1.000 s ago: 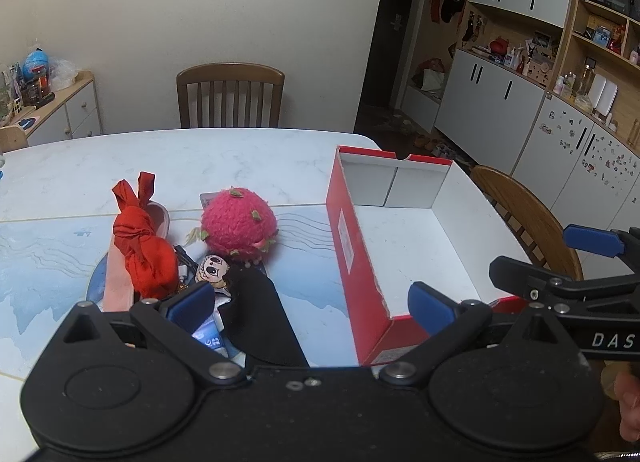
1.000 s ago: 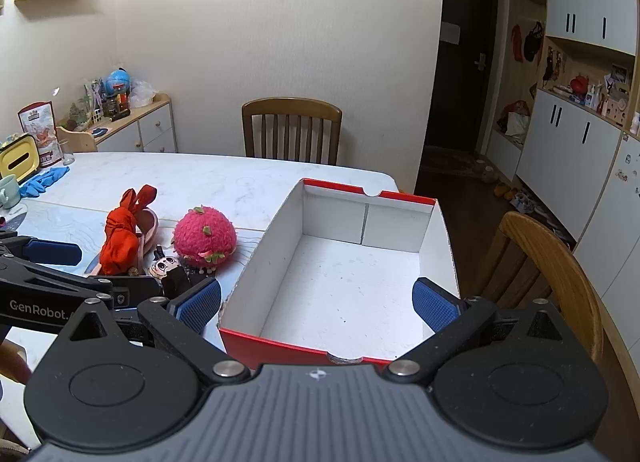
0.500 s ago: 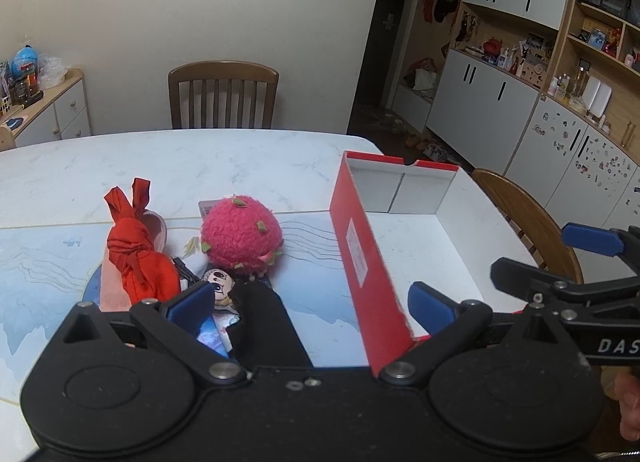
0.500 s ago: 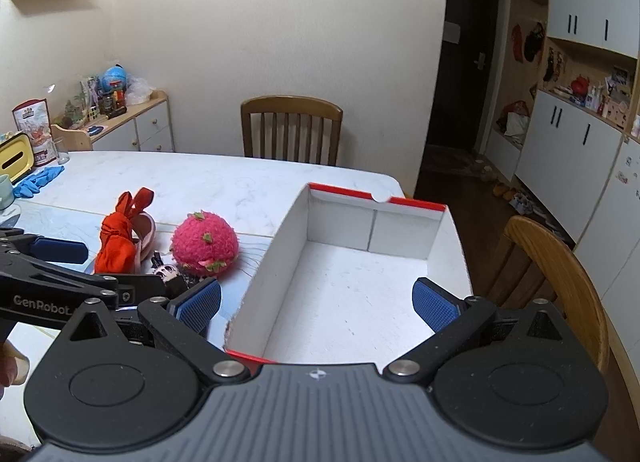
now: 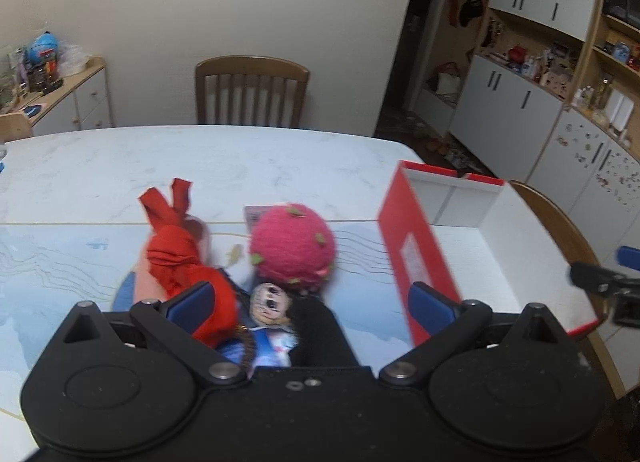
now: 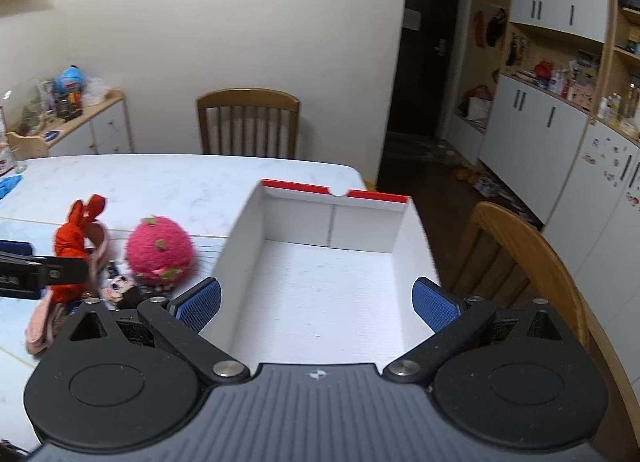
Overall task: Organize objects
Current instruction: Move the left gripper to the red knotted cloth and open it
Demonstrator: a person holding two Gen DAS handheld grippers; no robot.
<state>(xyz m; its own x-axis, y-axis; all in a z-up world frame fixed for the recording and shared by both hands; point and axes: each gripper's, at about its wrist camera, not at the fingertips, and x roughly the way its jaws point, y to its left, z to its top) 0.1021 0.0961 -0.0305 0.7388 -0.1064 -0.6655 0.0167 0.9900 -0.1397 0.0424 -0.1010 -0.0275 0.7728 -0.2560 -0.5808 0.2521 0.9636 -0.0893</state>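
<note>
A red and white box (image 5: 420, 258) (image 6: 332, 282) lies open and empty on the table's right side. Left of it sits a pile: a pink fuzzy ball (image 5: 294, 248) (image 6: 160, 250), a red knotted cloth (image 5: 180, 258) (image 6: 72, 238), a small doll (image 5: 272, 302) (image 6: 120, 286) and a pink band (image 6: 96, 258). My left gripper (image 5: 312, 302) stands open just above the doll and the ball, holding nothing. Over the box's near end hangs my right gripper (image 6: 316, 302), open with nothing between its fingers.
A white marble table (image 5: 240, 158) carries a blue patterned mat (image 5: 60, 262). Wooden chairs stand at the far side (image 5: 252, 90) and at the right (image 6: 528, 262). A sideboard (image 6: 80, 122) with clutter is at the left, white cabinets (image 6: 540, 134) at the right.
My left gripper has moved forward and down toward the pile, so the doll and ball sit closer between its fingers. The right gripper has advanced over the box.
</note>
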